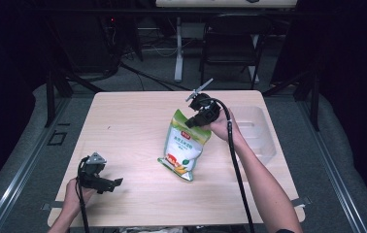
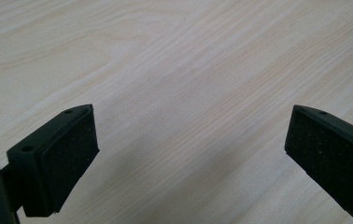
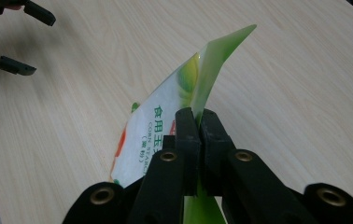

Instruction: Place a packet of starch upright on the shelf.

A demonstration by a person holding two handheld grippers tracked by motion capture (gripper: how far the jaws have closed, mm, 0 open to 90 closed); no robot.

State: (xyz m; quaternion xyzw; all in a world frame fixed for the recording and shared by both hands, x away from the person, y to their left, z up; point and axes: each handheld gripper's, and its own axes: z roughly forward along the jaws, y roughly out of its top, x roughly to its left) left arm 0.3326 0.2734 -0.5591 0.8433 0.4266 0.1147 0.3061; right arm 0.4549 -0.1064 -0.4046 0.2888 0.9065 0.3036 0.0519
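A green and white bag of corn starch (image 1: 183,143) stands tilted on the wooden table (image 1: 128,126), its lower end touching the top. My right gripper (image 1: 194,121) is shut on the bag's upper green edge (image 3: 212,70), jaws pressed together on the thin film. In the right gripper view the bag (image 3: 160,126) hangs away from the jaws toward the table. My left gripper (image 1: 116,183) rests low near the front left corner, held in a hand, jaws wide apart. Between its pads (image 2: 69,158) lies bare wood.
A clear plastic tray (image 1: 255,133) sits at the table's right side, just beyond my right hand. A chair (image 1: 230,43) and a desk leg stand behind the far edge. Grey floor rails run along both sides.
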